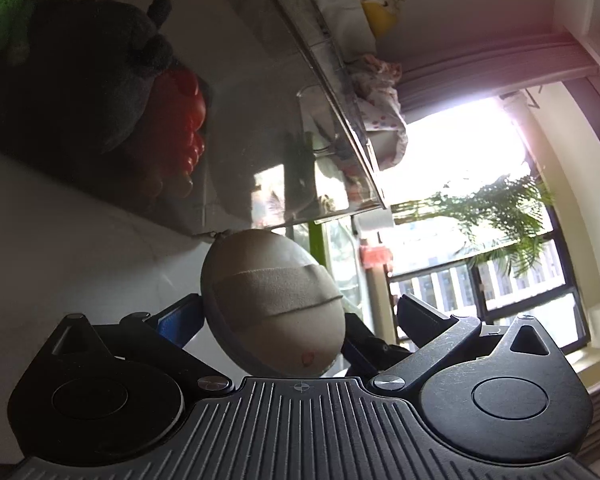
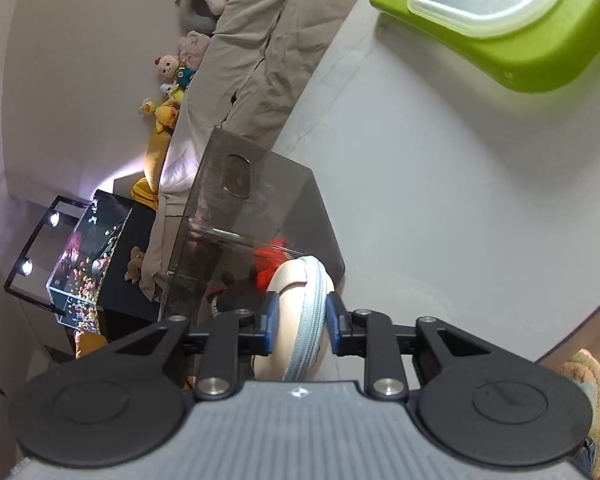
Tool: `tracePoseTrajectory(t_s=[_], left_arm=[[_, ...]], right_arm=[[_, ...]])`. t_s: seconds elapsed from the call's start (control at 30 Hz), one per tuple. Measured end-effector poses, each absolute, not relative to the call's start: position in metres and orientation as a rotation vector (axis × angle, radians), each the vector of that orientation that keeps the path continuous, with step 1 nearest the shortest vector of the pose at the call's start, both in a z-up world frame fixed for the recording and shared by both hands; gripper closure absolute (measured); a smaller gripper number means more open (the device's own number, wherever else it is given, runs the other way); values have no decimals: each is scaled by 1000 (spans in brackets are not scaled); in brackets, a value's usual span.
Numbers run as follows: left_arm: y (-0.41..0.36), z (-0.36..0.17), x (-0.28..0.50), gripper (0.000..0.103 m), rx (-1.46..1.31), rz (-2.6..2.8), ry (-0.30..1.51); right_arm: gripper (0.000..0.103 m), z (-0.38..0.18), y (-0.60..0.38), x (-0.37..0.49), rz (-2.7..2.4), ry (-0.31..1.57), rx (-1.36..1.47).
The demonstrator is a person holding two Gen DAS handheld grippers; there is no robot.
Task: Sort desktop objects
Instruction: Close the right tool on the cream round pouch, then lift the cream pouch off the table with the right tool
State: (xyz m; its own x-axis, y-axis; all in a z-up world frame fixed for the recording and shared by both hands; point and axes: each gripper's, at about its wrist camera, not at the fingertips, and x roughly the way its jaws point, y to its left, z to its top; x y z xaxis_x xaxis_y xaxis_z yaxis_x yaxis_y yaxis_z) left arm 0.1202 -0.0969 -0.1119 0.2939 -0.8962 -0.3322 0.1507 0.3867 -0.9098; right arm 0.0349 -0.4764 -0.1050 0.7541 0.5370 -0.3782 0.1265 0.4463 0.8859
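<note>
A beige oval zip pouch (image 2: 296, 276) with a grey zipper band is held edge-on above the white table (image 2: 440, 180), my right gripper (image 2: 299, 320) shut on it, one blue pad on each side. In the left wrist view the same pouch (image 1: 272, 300) shows its broad face between the fingers of my left gripper (image 1: 296, 316). That gripper stands open: the left pad (image 1: 180, 320) is close to the pouch and the right finger (image 1: 420, 316) is well clear of it. Just beyond the pouch stands a clear box (image 2: 252, 208).
The clear box (image 1: 340, 92) holds a dark grey plush (image 1: 92, 80) and a red toy (image 1: 180, 120). A green container with a clear lid (image 2: 500, 20) sits at the table's far side. A sofa with soft toys (image 2: 260, 40) and a bright window (image 1: 480, 200) lie beyond.
</note>
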Motion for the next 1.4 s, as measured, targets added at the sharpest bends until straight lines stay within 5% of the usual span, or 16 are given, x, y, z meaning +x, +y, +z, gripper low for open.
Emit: tracePoseTrajectory(t_s=[0.43,0.57,0.63,0.7,1.1,1.4], left_arm=[[-99,-115,118,0,-862,-744,1099],[-116,-112,123,1,-765,-636,1152],[-123,-111,123,14,-723,-607,1149],[-131,-111,125,68,-666,-581,1175],[-128,-119,134,76,-899,-553,1269],[-135,-122,138,77,-927,-541,1303]], right_arm=[[96,-125,-452,33,273,866,1031],[86,-121,-449,34,252,880,1015],[63,-119,-453,30,223,877,1024],[54,-120,-460,25,192,862,1067],[40,-150,-470,-20,115,790,1397],[40,-170,-457,13,32,766,1486]])
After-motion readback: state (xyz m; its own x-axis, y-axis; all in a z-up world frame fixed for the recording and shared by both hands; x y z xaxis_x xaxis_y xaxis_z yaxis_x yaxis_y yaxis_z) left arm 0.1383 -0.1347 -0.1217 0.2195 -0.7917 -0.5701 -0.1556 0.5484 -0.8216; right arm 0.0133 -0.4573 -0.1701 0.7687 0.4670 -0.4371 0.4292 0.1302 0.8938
